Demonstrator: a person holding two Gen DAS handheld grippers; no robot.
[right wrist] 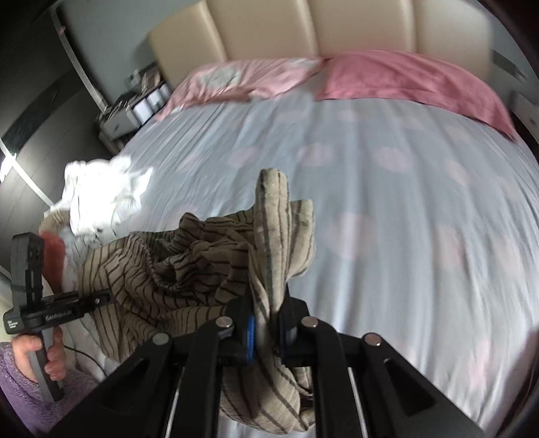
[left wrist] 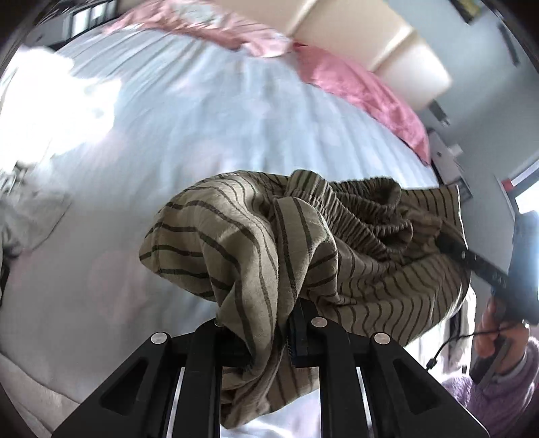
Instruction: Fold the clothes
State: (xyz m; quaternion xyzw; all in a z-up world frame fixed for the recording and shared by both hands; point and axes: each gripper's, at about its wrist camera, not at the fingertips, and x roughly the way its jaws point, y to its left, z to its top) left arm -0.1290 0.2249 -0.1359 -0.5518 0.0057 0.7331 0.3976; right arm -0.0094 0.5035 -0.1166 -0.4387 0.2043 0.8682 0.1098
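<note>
Right, I'm holding the striped garment [left wrist: 303, 242] up over the bed [left wrist: 209, 134] with both claws at once. My left claw [left wrist: 269, 337] is clamped on one bunched edge of the cloth, the fabric spilling down between its arms. My right claw [right wrist: 266, 323] is pinching another fold, a hemmed corner sticking straight up above its fingers [right wrist: 250, 332]. Between the two grips the garment is hanging crumpled, its gathered elastic band [left wrist: 374, 209] showing in the middle of the bundle. I'm seeing each claw from the other's camera: the right one reaching into the cloth at the edge of the left view, held by a hand [left wrist: 492, 333] in a purple fleecy sleeve [left wrist: 505, 397]. Behind the garment, a pile of white laundry [right wrist: 101, 198] is lying near the bed's side. Two pink pillows [right wrist: 404, 77] are resting against the beige padded headboard [right wrist: 320, 27]. The sheet is pale blue with faint pink patches.
</note>
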